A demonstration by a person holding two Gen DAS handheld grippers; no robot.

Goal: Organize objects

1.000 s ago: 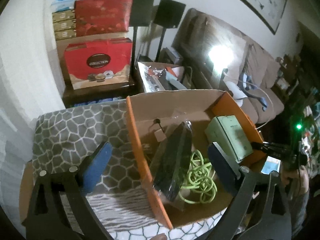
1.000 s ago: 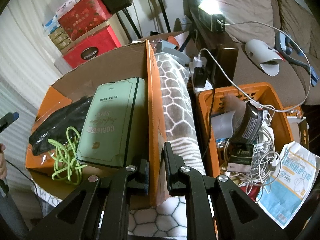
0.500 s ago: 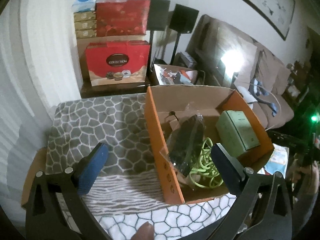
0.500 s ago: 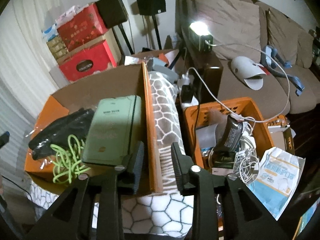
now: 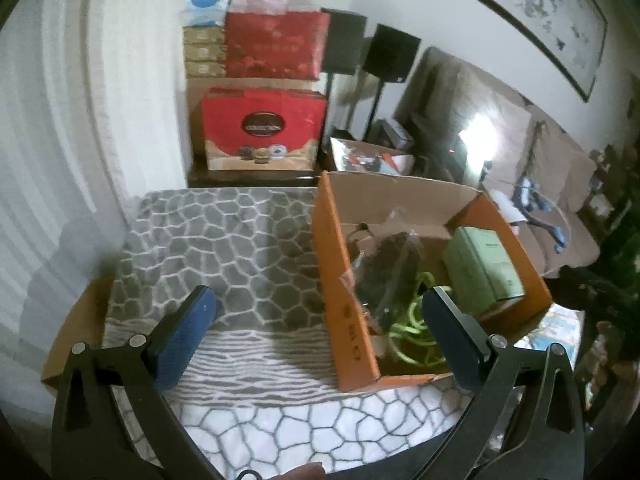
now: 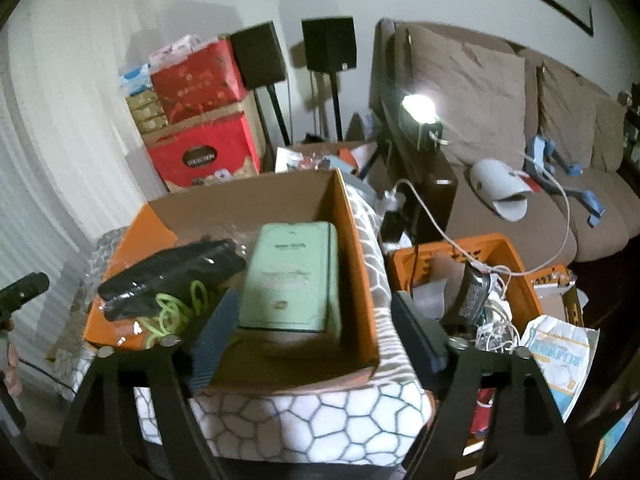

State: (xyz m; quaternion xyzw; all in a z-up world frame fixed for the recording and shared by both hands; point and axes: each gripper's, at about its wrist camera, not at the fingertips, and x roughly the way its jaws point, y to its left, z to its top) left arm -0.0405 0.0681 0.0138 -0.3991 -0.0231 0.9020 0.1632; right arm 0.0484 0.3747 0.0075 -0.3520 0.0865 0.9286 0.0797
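1. Furthest left of the cardboard box, the honeycomb-patterned blanket lay bare beside the box's orange wall, with nothing waiting on it to be sorted.
2. The left gripper hung above the blanket's near part, its jaws spread as wide as they go and empty, one blue pad over the blanket and the other in front of the box's near corner. Compared with a second earlier, the box looked smaller and sat further off in this view, so the hand had drawn back from it.
3. Inside the box, from its left wall rightward, lay a black item in a clear bag, a coil of green cord and a pale green tin against the right wall.
4. The right gripper had been pinched on the box's right wall a second earlier; its jaws had just been opening and now stood wide on either side of that wall, pressing on nothing. By my reading the box had been nudged into place and let go.
5. Right of the box, the orange crate was crowded with white cables, likely the next pile to sort.
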